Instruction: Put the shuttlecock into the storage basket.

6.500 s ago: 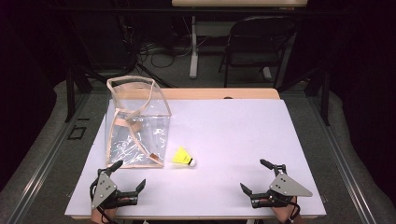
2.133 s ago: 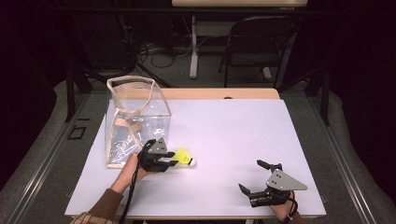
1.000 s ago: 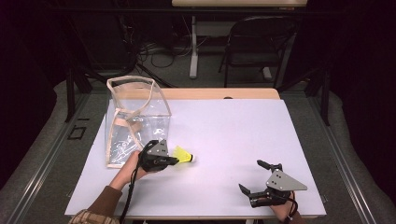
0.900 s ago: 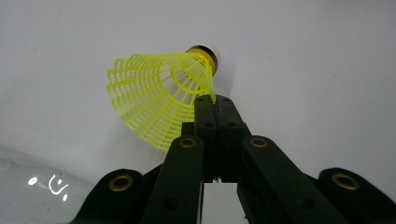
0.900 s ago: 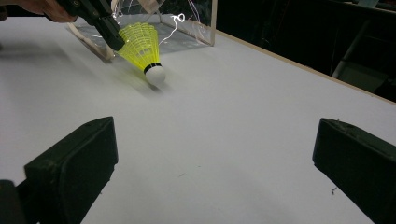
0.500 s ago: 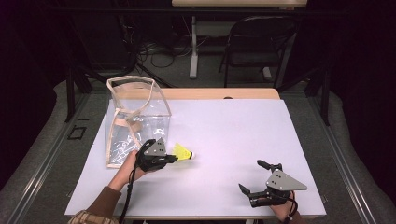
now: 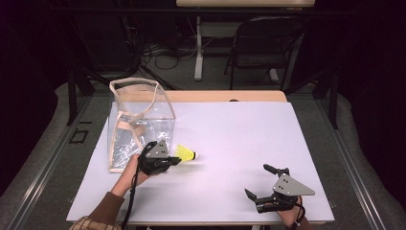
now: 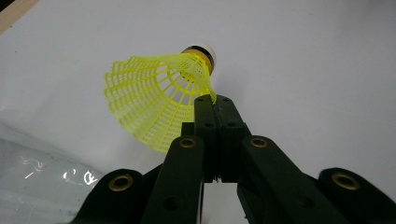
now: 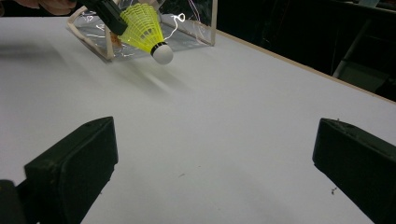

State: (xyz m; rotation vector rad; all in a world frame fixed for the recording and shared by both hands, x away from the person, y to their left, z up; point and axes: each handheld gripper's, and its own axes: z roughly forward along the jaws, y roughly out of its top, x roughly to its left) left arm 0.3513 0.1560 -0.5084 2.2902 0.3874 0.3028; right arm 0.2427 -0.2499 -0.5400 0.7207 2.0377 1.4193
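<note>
A yellow mesh shuttlecock [image 7: 186,153] with a white cork tip hangs just above the white table top [image 7: 239,139], its shadow under it. My left gripper [image 7: 177,161] is shut on the edge of its skirt. In the left gripper view the black jaws meet on the yellow mesh [image 8: 154,98], with the left gripper [image 8: 212,101] pinched tight. The right gripper view shows the shuttlecock [image 9: 144,25] tilted cork-down, held by the left gripper [image 9: 112,18]. My right gripper [image 7: 256,180] rests open near the front right edge, and nothing lies between the jaws of the right gripper [image 9: 212,168].
A clear plastic bag [image 7: 139,120] with tan trim and handles stands open just left of the shuttlecock, close behind the left hand. The bag [image 9: 187,23] is at the far side in the right gripper view. A wooden strip [image 7: 230,96] edges the table's back.
The left gripper came from the near edge to the shuttlecock and shut on its skirt. Over the last second the shuttlecock has lifted slightly off the table. The right gripper stayed put.
</note>
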